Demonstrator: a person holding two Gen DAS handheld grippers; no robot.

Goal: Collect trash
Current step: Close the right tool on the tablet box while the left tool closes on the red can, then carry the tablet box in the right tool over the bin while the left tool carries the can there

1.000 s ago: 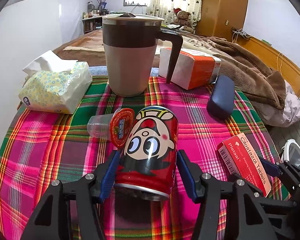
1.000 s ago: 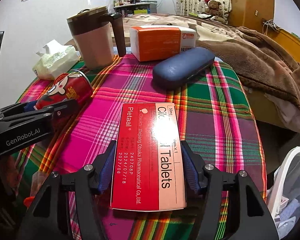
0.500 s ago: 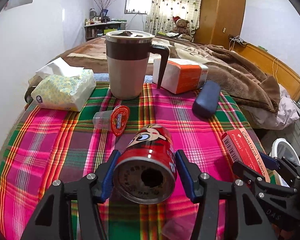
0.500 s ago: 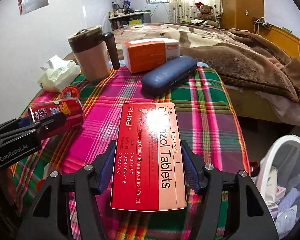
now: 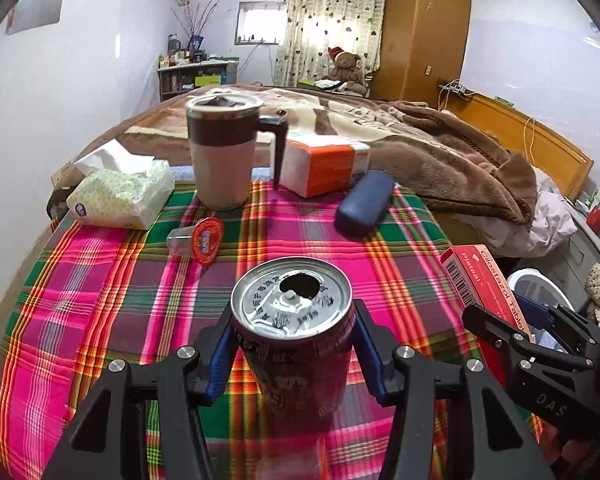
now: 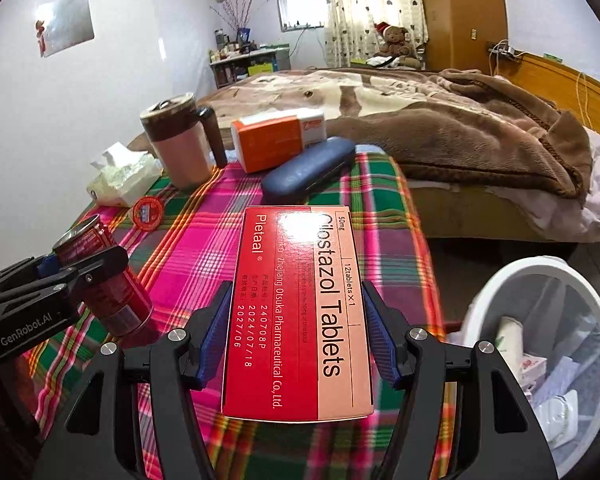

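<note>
Trash is in both tongs above the plaid table's point(image 5: 100, 280) near edge: the left gripper point(image 5: 292, 344), whose jaws have just been closing, clamps an opened red can point(image 5: 296, 320). The right gripper point(image 6: 296, 340) pinches a red tablet box point(image 6: 300, 312), near a white bin point(image 6: 500, 280) off the table's right edge.

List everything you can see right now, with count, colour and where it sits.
can: 1, red, in left gripper
tablet box: 1, red, in right gripper
jelly cup: 1, clear, red lid, on its side on cloth
mug: 1, beige-brown, table's far side
tissue pack: 1, yellow-white, left of mug
orange box: 1, right of mug
case: 1, navy, by orange box
bin: 1, white, on floor, holds trash
left gripper: 1, black, closing on can
right gripper: 1, black
</note>
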